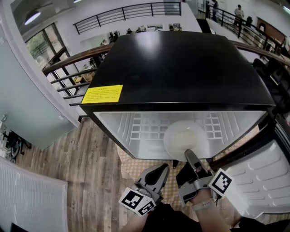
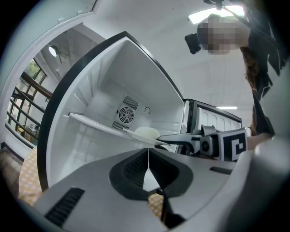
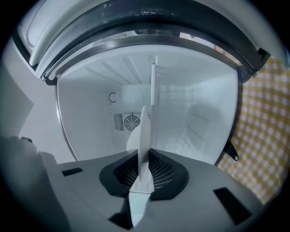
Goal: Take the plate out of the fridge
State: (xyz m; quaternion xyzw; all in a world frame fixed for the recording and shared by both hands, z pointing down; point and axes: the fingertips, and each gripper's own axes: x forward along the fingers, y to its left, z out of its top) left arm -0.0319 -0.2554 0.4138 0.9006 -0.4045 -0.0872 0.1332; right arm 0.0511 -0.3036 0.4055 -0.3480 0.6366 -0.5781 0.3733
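Your right tool [image 3: 142,170] is pinching the near rim of the plate [image 3: 144,131], with the thin white edge sitting between its ribbed dark pads. The plate, round, smooth and glossy, possibly ceramic, is lying flat on the gridded shelf [image 1: 140,129] inside the black fridge [image 1: 181,68], straight ahead of that tool. Your left tool [image 1: 158,173] is waiting pressed together and empty, just outside the opening.

open-plan office atrium: mezzanine railings [image 1: 123,12], distant desks [image 1: 154,28], wood floor [image 1: 90,152]
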